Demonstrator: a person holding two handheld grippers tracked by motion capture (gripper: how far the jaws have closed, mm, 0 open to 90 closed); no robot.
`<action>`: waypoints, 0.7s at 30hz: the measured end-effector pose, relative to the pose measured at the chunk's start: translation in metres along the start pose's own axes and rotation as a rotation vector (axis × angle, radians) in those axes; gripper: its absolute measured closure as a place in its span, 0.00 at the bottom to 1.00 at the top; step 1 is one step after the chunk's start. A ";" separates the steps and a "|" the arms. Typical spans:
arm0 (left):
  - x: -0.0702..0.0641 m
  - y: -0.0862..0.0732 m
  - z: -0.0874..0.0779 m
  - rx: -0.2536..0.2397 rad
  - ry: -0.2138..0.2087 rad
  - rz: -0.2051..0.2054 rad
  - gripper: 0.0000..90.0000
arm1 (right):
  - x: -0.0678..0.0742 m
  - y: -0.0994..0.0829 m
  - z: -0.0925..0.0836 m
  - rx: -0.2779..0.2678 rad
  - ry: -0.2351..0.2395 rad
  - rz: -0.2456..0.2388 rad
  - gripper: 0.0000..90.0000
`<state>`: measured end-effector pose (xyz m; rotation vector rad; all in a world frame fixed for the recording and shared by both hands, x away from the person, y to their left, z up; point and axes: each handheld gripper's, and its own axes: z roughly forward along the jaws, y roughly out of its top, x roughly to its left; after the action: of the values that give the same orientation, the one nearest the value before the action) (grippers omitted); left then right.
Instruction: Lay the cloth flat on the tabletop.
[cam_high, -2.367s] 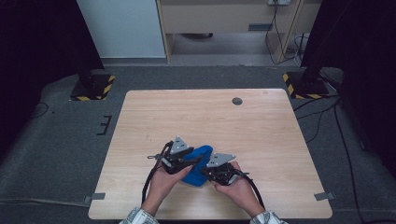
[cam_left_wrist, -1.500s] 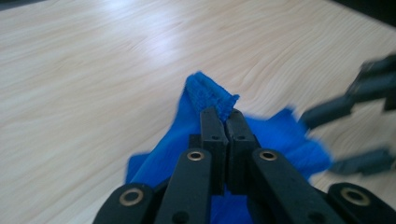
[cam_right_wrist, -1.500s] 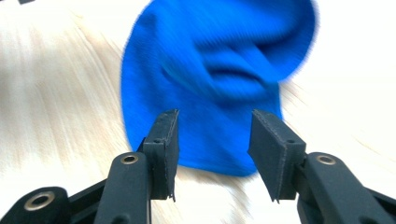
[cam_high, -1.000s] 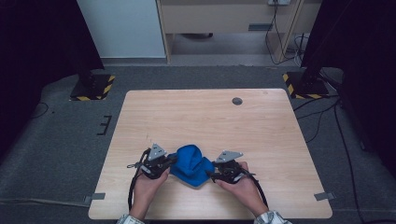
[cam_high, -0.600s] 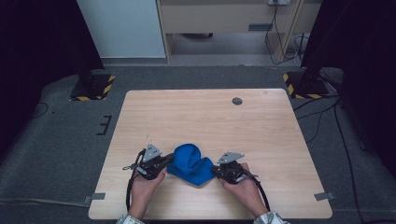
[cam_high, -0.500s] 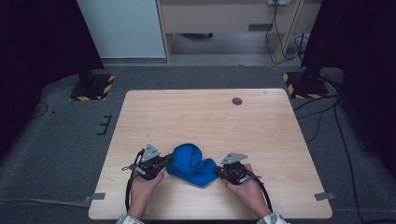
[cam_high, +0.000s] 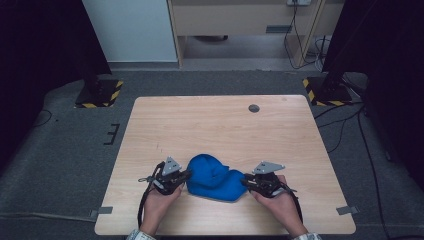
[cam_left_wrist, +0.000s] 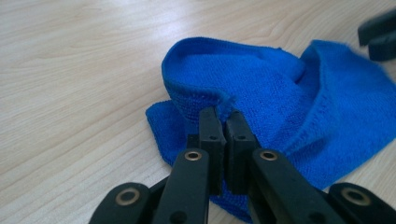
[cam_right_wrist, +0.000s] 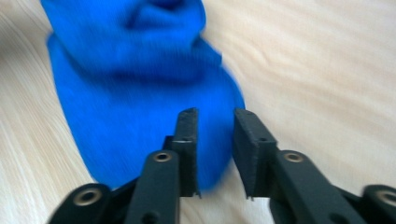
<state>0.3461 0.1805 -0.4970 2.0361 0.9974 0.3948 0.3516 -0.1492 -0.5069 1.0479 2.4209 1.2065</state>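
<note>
1. A crumpled blue microfibre cloth (cam_high: 215, 177) lies on the near middle of the wooden table (cam_high: 220, 125), between the two grippers.
2. The left gripper (cam_left_wrist: 223, 122) has its fingers clamped on the cloth's raised left edge.
3. The right gripper (cam_right_wrist: 214, 116) sits at the cloth's right end; its fingers have just been opening, parted above the cloth's edge without pressing it.
</note>
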 end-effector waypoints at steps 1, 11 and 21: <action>0.000 0.000 0.000 0.002 0.000 0.001 0.96 | 0.001 0.004 0.000 -0.005 0.002 0.000 0.74; 0.000 0.000 0.002 0.000 0.001 0.004 0.96 | 0.000 0.034 0.029 -0.010 0.034 -0.013 0.83; 0.002 0.000 0.001 -0.003 0.003 0.003 0.97 | 0.001 0.048 0.065 0.033 0.092 0.048 0.60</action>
<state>0.3477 0.1813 -0.4974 2.0348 0.9953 0.4001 0.4073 -0.0900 -0.5107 1.0892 2.5059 1.2613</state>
